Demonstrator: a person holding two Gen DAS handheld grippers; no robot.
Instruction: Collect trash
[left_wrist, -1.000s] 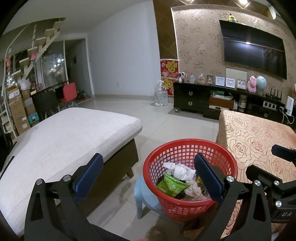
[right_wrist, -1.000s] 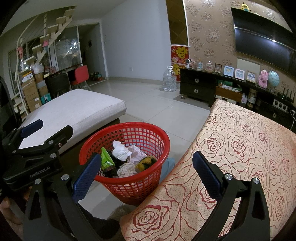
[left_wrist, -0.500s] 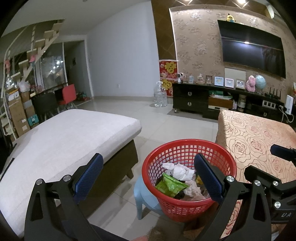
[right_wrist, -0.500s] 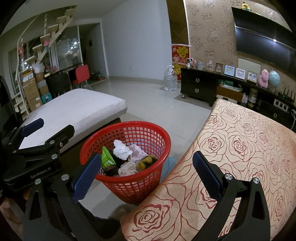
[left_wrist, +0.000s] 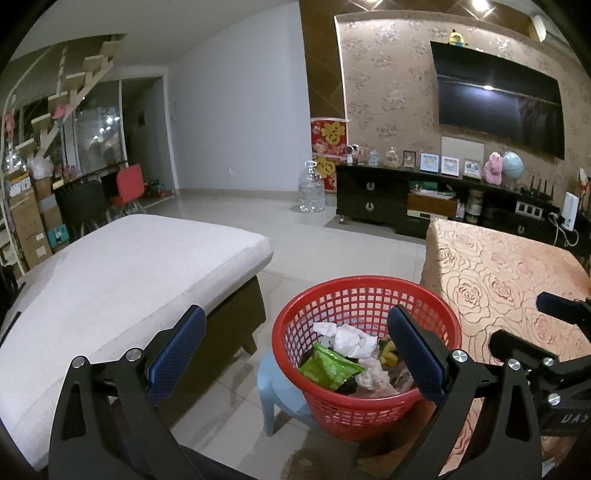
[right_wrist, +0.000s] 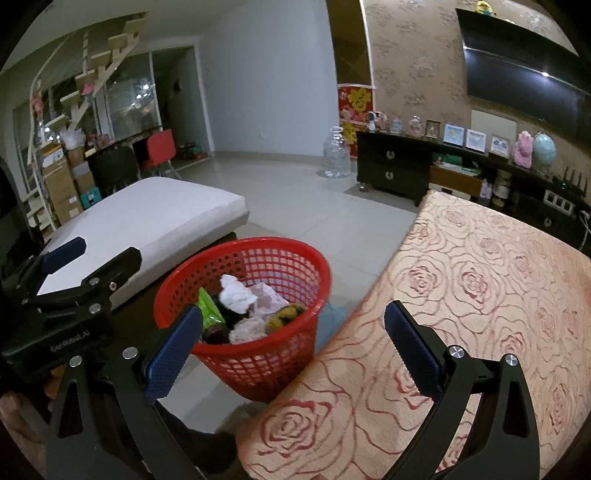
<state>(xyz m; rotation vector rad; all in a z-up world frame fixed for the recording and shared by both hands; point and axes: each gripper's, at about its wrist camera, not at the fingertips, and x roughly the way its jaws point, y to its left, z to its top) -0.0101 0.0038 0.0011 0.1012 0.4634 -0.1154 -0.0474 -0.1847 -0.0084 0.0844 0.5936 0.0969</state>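
Left wrist view. Left gripper (left_wrist: 295, 345): black frame, blue ribbed pads, jaws spread wide and empty, held level above the floor. Red basket (left_wrist: 343, 288): round plastic lattice, tapering downward, standing on a pale blue stool (left_wrist: 271, 384) between a cushioned bench (left_wrist: 122, 273) with a flat off-white fabric top and a table (left_wrist: 495, 273) draped in rose-patterned cloth. Trash inside: crumpled white paper (left_wrist: 349, 338), glossy green wrapper (left_wrist: 328, 367), further crumpled scraps. Glossy tiled floor (left_wrist: 332, 243).

Right wrist view. Right gripper (right_wrist: 293, 345): same build, jaws released wide, nothing between them, poised over the table (right_wrist: 480, 295) edge beside the red basket (right_wrist: 295, 254). White paper (right_wrist: 236, 291) and green wrapper (right_wrist: 208, 308) lie in the basket. Left gripper (right_wrist: 85, 260) visible at left, near the bench (right_wrist: 155, 214).
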